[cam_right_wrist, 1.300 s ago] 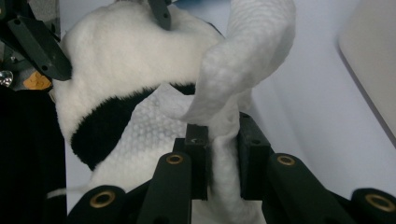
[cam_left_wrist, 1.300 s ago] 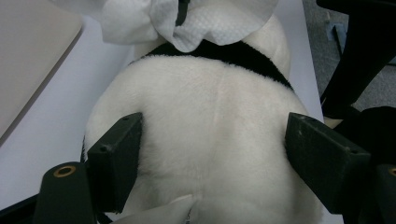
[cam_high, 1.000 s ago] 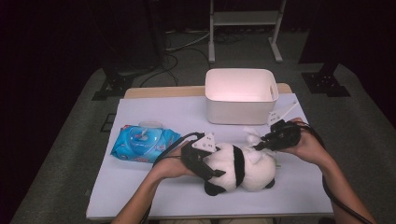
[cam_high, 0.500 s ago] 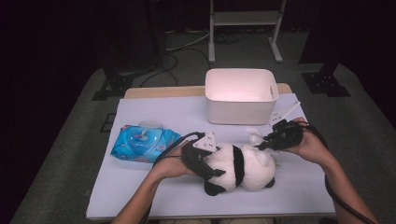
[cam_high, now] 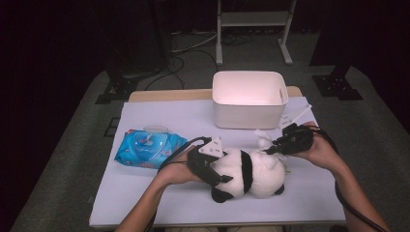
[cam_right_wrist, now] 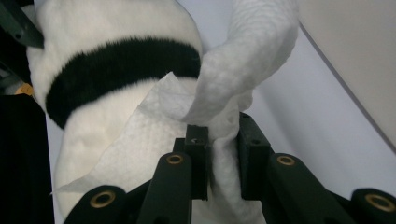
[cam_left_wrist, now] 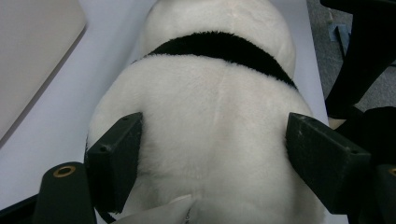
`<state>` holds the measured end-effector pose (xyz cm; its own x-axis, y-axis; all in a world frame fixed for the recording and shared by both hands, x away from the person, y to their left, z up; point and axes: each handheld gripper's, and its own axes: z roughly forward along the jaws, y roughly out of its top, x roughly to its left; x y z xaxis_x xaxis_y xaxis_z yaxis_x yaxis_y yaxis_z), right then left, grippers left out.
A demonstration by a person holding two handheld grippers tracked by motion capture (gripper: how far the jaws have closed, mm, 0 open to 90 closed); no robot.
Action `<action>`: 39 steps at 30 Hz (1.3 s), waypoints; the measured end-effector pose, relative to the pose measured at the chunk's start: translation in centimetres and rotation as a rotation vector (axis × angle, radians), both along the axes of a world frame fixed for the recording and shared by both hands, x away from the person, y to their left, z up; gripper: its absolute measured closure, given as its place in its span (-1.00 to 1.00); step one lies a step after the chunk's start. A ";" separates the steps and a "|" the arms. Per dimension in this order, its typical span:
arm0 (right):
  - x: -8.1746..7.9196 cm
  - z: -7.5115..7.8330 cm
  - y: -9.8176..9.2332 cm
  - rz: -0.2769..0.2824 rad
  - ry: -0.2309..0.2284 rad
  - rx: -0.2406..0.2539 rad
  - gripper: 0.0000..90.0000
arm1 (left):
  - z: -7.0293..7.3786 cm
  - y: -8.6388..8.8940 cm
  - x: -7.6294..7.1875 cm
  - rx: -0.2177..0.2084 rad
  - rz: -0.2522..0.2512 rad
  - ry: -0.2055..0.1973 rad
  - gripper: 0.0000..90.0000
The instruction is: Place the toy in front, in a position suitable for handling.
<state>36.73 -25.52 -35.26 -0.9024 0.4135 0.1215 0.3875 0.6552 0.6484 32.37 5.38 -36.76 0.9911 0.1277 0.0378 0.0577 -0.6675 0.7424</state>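
Note:
A black-and-white plush panda lies on the white table cover, toward the front and right of centre. My left gripper is shut on its white body; in the left gripper view both pads press into the fur of the panda. My right gripper is shut on a white wet wipe, which hangs crumpled from the jaws and rests against the panda. In the high view the wipe shows just above the panda's right end.
A white plastic bin stands at the back, close behind my right hand. A blue pack of wet wipes lies at the left. The table cover has free room at the front left and along the front edge.
My right gripper with the wipe has shifted slightly left along the panda. The left gripper and the panda have stayed where they were.

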 end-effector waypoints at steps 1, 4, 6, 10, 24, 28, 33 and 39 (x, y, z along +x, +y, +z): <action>-0.2 -0.2 -0.7 -0.012 0.001 0.010 0.71 | 0.0 0.0 0.0 0.000 0.000 0.004 -0.53; -1.0 -1.0 -2.4 -0.038 0.004 0.032 0.71 | 0.0 0.0 0.1 0.001 -0.001 0.006 -0.53; -1.6 -1.4 -3.3 -0.052 0.006 0.040 0.71 | 0.0 0.1 0.1 0.000 0.001 0.007 -0.53; -2.8 -2.4 -4.4 -0.074 0.014 0.058 0.71 | -0.1 0.1 0.2 -0.005 0.003 0.014 -0.53; -6.3 -2.1 -4.2 -0.048 -0.034 0.058 0.71 | -0.2 0.2 0.4 -0.005 0.015 0.014 -0.54; -6.8 -1.2 -3.1 -0.006 -0.058 0.056 0.71 | -0.1 0.1 0.4 -0.005 0.017 0.012 -0.55; -6.5 -0.4 -0.4 0.047 -0.085 0.040 0.71 | -0.1 0.1 0.4 -0.001 0.020 0.011 -0.55; -5.7 0.1 3.0 0.129 -0.107 0.017 0.72 | -0.1 0.1 0.4 0.002 0.025 0.007 -0.56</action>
